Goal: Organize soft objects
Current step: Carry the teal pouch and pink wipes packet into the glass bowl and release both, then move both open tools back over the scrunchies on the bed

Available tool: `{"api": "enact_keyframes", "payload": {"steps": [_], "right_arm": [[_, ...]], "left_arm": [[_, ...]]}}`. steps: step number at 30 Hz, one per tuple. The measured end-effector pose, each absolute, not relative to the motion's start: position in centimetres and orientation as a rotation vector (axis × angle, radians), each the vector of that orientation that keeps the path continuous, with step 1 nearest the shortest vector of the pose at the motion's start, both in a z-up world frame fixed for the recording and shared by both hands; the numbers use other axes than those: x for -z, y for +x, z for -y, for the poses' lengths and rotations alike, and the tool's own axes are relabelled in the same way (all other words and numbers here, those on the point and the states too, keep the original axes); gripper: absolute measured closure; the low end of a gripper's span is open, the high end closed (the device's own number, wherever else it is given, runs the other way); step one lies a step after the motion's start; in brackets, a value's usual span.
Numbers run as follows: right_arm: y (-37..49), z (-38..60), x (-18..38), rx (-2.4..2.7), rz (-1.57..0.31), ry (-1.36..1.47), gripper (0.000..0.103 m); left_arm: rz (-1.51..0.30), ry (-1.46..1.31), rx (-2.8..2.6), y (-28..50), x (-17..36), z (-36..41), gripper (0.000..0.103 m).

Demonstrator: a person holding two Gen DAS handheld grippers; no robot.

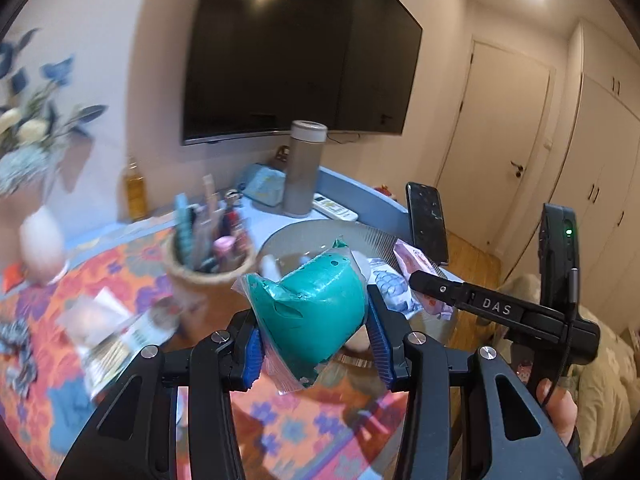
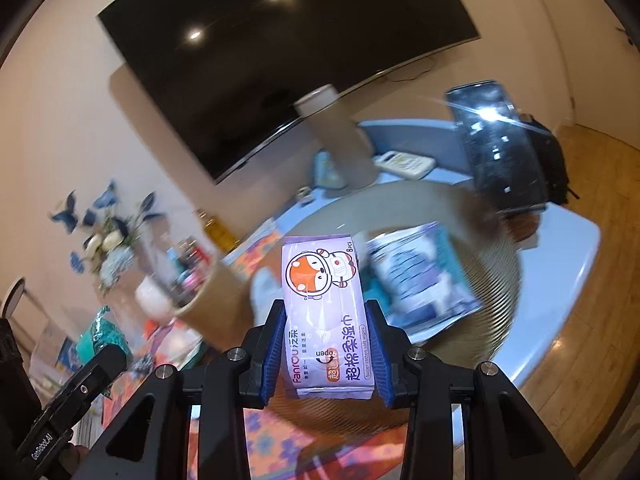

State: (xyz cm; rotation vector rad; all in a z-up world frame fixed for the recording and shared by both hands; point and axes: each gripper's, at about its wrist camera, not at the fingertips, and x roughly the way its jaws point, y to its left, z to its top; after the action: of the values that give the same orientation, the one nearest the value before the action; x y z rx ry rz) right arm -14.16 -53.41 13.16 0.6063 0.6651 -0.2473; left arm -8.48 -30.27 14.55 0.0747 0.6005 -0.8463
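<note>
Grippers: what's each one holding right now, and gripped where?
Left gripper clamps the bagged teal item by its lower sides. Right gripper clamps the wet wipes pack across its long edges, near its lower end.

Below my jaws lies the worktop (image 1: 352, 196), light blue, partly spread with an orange flowered cloth (image 1: 100, 280). Just ahead of my jaws a round grey tray (image 1: 304, 232) rests on it. To their left stands a woven cup of pens (image 1: 212, 260), with papers (image 1: 116, 336) lying nearer. Well beyond the tray stand a tall grey flask (image 1: 304, 168), a white remote (image 1: 336, 208) and a small blue pouch (image 1: 264, 184).
</note>
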Motion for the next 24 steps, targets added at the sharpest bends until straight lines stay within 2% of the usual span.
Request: {"api": "enact_keyframes", "payload": {"steps": [7,9,10,11,12,13,24], "right_arm": [[-12.1,56.4,-13.7,0.302,-0.657,0.6,0.066],[-11.1,56.8,-14.0,0.319,-0.656,0.585,0.065],[-10.5,57.0,-14.2,0.335,-0.657,0.575,0.064],[-9.9,57.3,-14.2,0.351,-0.668,0.567,0.06],[-9.6,57.7,-14.0,0.356,-0.682,0.57,0.055],[-9.4,57.9,-13.9,0.353,-0.695,0.577,0.048],[-11.9,57.7,-13.4,0.341,-0.71,0.645,0.047]], "left_arm": [[-0.649,0.07,0.853,-4.6,-14.7,35.3,0.062],[-0.642,0.076,0.859,-3.9,-15.0,36.5,0.059],[-0.631,0.082,0.88,-3.7,-15.0,37.0,0.054],[-0.623,0.085,0.904,-3.6,-15.1,37.3,0.037],[-0.624,0.084,0.916,-3.6,-15.0,37.5,0.014],[-0.626,0.077,0.91,-3.5,-14.9,37.5,0.007],[-0.596,0.095,0.853,-5.7,-15.4,32.0,0.006]]}}
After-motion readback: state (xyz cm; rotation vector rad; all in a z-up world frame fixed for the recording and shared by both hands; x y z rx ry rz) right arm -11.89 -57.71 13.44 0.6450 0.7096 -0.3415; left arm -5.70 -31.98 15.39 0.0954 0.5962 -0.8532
